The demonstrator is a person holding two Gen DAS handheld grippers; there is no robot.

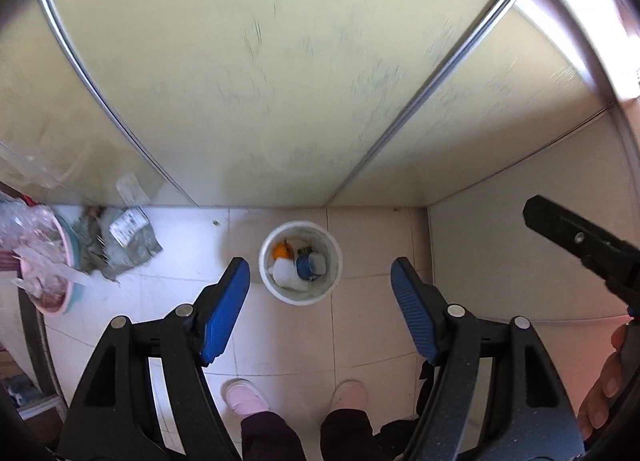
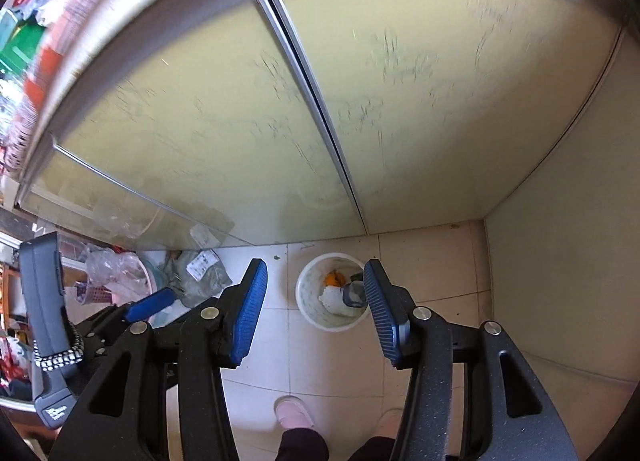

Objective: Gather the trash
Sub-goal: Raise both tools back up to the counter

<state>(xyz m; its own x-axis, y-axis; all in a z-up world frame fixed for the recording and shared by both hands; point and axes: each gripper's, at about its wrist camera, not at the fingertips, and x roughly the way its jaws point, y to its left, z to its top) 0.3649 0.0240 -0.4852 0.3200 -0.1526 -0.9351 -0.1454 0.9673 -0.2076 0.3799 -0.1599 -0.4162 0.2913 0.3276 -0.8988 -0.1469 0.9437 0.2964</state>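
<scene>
A white trash bucket [image 1: 300, 265] stands on the tiled floor against the yellow cabinet doors; it also shows in the right wrist view [image 2: 316, 301]. Inside lie an orange piece [image 1: 282, 249], a white crumpled item [image 1: 285, 272] and a blue-capped object [image 1: 310, 264]. My left gripper [image 1: 320, 277] is open and empty, held high above the bucket. My right gripper [image 2: 314, 281] is open and empty, also high above it. The right gripper's black tip shows in the left wrist view [image 1: 580, 241].
A grey-green bag with a white label [image 1: 128, 237] and pink bowls with plastic wrap [image 1: 44, 261] lie on the floor at left. The person's pink slippers [image 1: 246, 397] stand below. The cabinet side panel [image 1: 520, 245] closes the right. Cluttered shelves [image 2: 24, 21] are far left.
</scene>
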